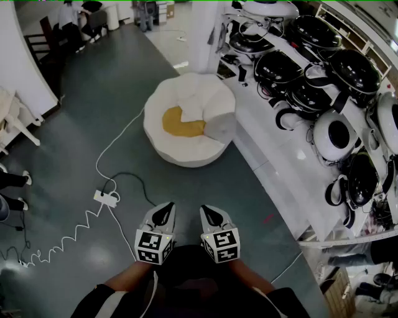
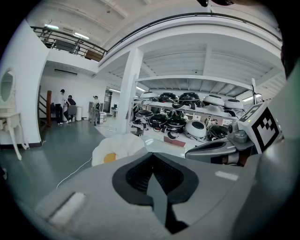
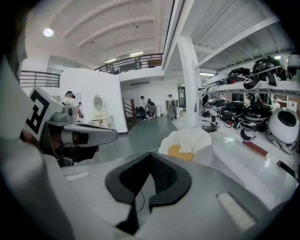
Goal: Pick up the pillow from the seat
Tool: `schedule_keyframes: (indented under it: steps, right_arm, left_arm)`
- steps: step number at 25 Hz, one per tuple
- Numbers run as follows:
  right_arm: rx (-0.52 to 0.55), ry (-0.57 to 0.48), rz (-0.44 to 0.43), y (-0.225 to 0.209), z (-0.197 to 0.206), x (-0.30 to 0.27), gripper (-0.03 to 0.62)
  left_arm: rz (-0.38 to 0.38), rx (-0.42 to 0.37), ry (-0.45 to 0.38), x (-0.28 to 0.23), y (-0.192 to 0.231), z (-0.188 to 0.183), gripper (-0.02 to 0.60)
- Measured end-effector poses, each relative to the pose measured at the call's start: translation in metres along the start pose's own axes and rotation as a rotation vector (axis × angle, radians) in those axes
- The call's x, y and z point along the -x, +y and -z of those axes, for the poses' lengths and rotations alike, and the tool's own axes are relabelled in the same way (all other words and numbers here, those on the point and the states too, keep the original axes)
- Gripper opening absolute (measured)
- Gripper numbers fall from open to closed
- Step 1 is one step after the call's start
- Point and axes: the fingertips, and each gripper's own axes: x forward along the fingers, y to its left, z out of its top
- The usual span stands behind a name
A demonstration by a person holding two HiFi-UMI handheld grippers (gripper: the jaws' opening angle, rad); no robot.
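A round white beanbag seat (image 1: pixel 186 149) with a yellow middle (image 1: pixel 180 123) stands on the grey floor ahead of me. A white pillow (image 1: pixel 193 102) lies on its far part, and a greyish cushion (image 1: pixel 219 127) sits at its right. Both grippers hover low near my body, well short of the seat. My left gripper (image 1: pixel 163 214) and my right gripper (image 1: pixel 211 215) are side by side, shut and holding nothing. The seat (image 2: pixel 119 146) shows beyond the left gripper (image 2: pixel 152 180), and the seat (image 3: pixel 190 139) shows beyond the right gripper (image 3: pixel 143 180).
A white power strip (image 1: pixel 106 197) with a coiled cable lies on the floor to the left of the grippers. A white platform and shelves of helmets (image 1: pixel 323 81) run along the right. People stand far back (image 1: pixel 74 18); someone's feet (image 1: pixel 12 186) are at the left edge.
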Motion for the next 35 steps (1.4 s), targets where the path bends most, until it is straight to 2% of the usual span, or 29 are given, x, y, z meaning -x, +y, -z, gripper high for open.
schedule_keyframes:
  steps: [9,21,29,35]
  right_arm:
    - [-0.024,-0.029,0.028,-0.010,-0.007,0.000,0.000]
    - [-0.019,-0.036,0.045,0.003,-0.009,0.005,0.000]
    - [-0.021,-0.111,0.083,0.010,-0.033,0.008,0.002]
    - [-0.030,-0.128,0.098,0.024,-0.036,0.006,0.002]
  left_arm:
    - [-0.055,0.015,-0.050,-0.001,0.008,-0.012,0.005]
    - [-0.053,0.022,-0.060,0.013,0.013,-0.012,0.005]
    - [-0.031,-0.025,-0.116,0.026,0.018,-0.032,0.005]
    - [-0.013,-0.038,-0.122,0.037,0.025,-0.032,0.005]
